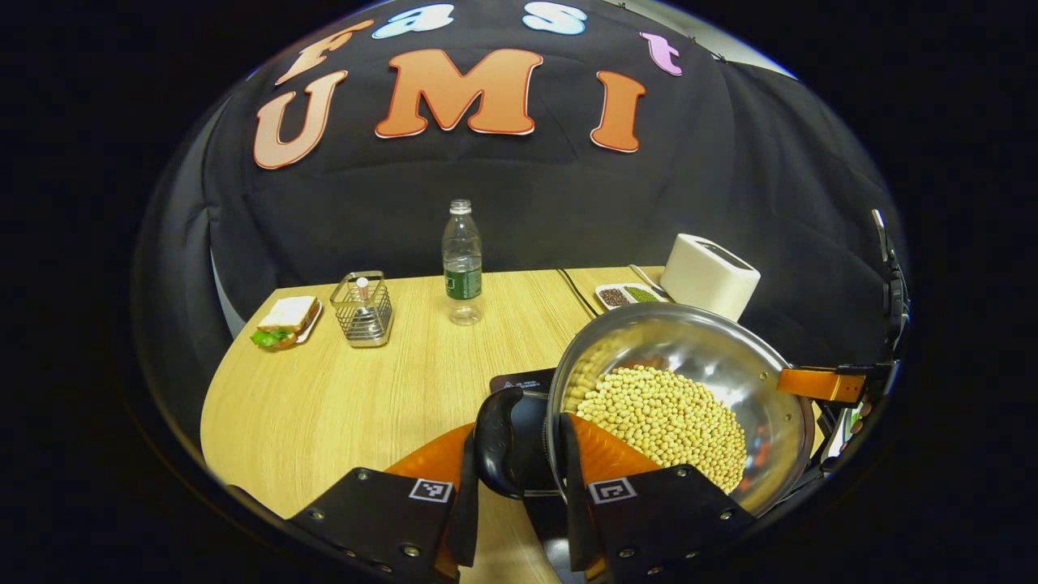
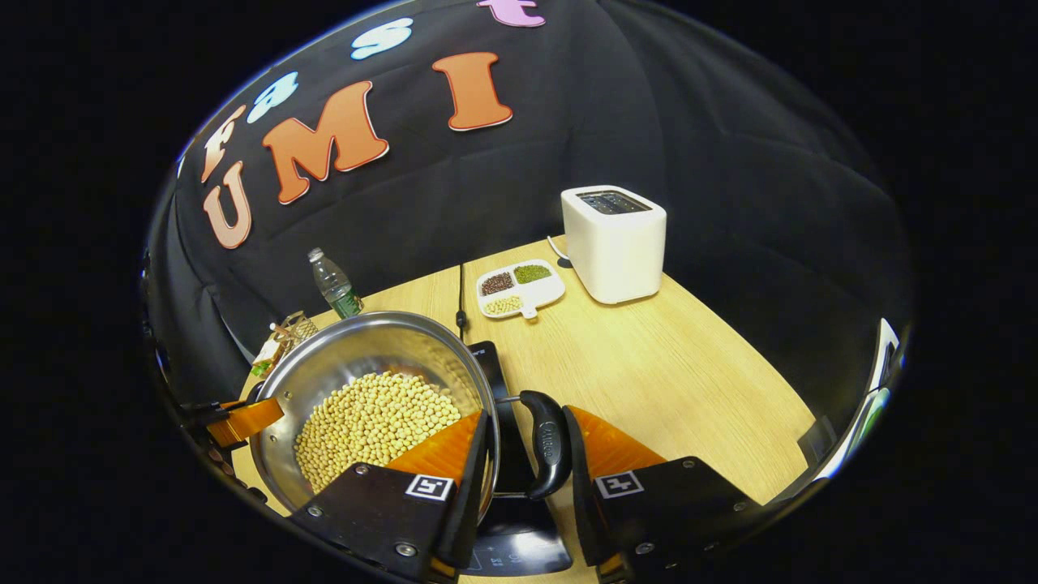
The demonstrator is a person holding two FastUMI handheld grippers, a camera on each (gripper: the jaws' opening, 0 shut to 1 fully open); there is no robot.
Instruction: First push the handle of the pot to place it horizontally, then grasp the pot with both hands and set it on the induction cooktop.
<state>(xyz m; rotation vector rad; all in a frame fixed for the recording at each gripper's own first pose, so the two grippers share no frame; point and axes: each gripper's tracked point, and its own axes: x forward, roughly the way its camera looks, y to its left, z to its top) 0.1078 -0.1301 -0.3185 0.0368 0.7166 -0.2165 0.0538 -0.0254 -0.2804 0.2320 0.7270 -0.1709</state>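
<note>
A steel pot (image 1: pixel 730 349) filled with soybeans (image 1: pixel 665 418) is held between my two grippers over the black induction cooktop (image 1: pixel 523 380). My left gripper (image 1: pixel 519 442) is shut on the pot's black side handle (image 1: pixel 496 442), with one finger outside the handle and the other inside the rim. In the right gripper view, my right gripper (image 2: pixel 525 426) is shut the same way on the opposite handle (image 2: pixel 547 442) of the pot (image 2: pixel 357 349). The cooktop (image 2: pixel 519 551) lies beneath. Each view catches the other gripper's finger at the pot's far rim.
A water bottle (image 1: pixel 462 264), a wire basket (image 1: pixel 363 308) and a sandwich on a plate (image 1: pixel 284 320) stand along the table's far left. A white toaster (image 2: pixel 614 243) and a divided dish of beans (image 2: pixel 519 288) sit at the far right, with a cable (image 2: pixel 461 292) beside them.
</note>
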